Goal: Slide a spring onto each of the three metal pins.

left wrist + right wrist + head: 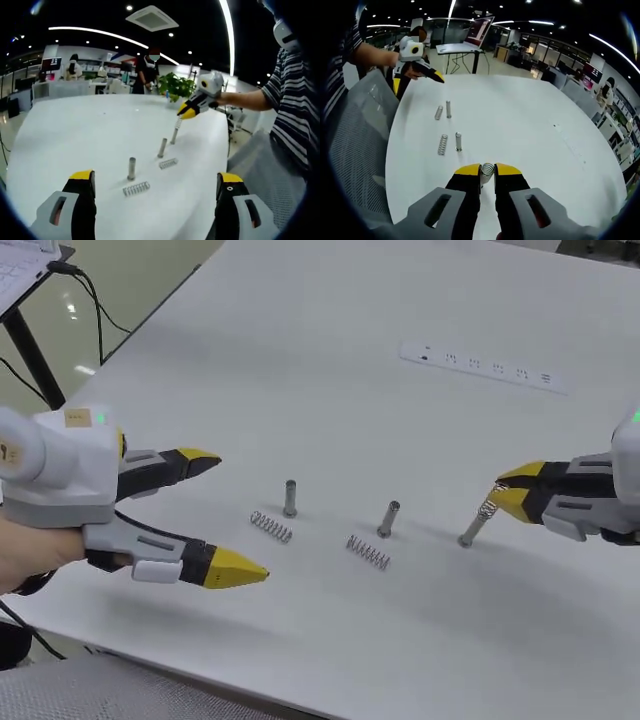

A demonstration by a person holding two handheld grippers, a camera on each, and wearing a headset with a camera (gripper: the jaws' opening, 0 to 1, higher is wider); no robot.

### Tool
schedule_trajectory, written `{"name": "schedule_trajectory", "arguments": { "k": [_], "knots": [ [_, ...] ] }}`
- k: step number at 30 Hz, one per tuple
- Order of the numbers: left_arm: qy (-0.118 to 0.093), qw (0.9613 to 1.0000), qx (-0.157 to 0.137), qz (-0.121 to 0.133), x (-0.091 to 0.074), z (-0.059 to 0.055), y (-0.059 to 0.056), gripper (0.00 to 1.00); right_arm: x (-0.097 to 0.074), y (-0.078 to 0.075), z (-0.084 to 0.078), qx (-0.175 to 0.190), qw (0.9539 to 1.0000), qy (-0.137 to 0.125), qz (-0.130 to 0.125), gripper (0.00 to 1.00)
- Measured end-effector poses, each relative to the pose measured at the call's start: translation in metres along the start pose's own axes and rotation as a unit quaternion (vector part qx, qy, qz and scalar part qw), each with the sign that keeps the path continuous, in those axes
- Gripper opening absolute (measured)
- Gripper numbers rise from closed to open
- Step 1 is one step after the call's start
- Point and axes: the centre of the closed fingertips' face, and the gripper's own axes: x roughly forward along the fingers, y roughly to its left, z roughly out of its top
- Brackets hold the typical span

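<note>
The right tongs (508, 490) are pressed onto a spring (487, 507), which is held at the upper end of the rightmost metal pin (470, 532). That pin is seen leaning, with its lower end at the table (330, 330). The left tongs (240, 516) are spread wide and hold nothing, near the leftmost pin (290, 498). The middle pin (388, 519) stands between the other two. A loose spring lies just beside each bare pin: the left loose spring (271, 527) and the middle loose spring (368, 553).

The step in hand is judged to be the threading of the first of three springs. It would be done well if the coil's axis were lined up with the leaning pin — not with the vertical — so that the wire is not caught on the pin's head. The pinch is best kept light, so the coil is not crushed. The pin might be steadied with the free left tongs, since a sideways push could topple it.
</note>
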Motion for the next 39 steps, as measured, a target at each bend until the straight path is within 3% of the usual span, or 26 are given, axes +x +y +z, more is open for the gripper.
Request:
{"name": "schedule_trajectory", "arguments": {
  "k": [8,29,39],
  "knots": [
    [0.001,1.0000,-0.001,-0.003,0.001,0.000,-0.003,0.98,0.006,0.003,-0.006,0.006,1.0000,0.006,0.004,0.07],
    [-0.003,1.0000,-0.005,-0.003,0.001,0.001,-0.005,0.98,0.030,0.022,-0.045,0.027,0.9975,0.057,0.030,0.07],
    [-0.002,1.0000,-0.005,-0.003,0.002,0.001,-0.005,0.98,0.029,0.020,-0.043,0.037,0.9975,0.053,0.029,0.08]
  ]
}}
